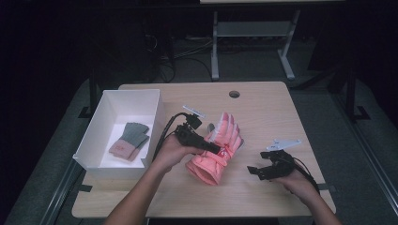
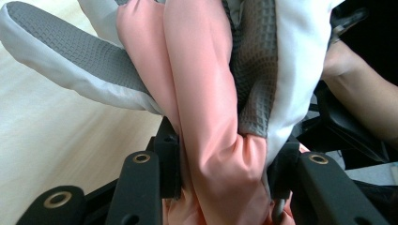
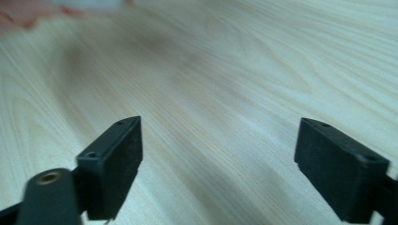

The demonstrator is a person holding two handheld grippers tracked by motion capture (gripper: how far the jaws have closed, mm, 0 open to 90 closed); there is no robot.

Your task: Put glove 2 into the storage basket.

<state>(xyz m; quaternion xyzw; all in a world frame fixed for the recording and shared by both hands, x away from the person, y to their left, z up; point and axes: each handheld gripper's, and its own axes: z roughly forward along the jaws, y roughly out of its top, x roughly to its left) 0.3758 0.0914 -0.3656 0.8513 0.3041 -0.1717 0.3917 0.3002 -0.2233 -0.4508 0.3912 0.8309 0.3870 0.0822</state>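
White box (image 1: 155, 110) holds grey-pink glove (image 1: 130, 139).

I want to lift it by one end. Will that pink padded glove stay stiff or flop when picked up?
Probably floppy: the pink glove bunches into folds where the left gripper pinches it. It looks padded and light, so it should sag and not slip. Its grey textured palm likely adds grip.

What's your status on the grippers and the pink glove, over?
Left gripper clamped on pink glove. Right gripper open over bare table. Nothing in the way.
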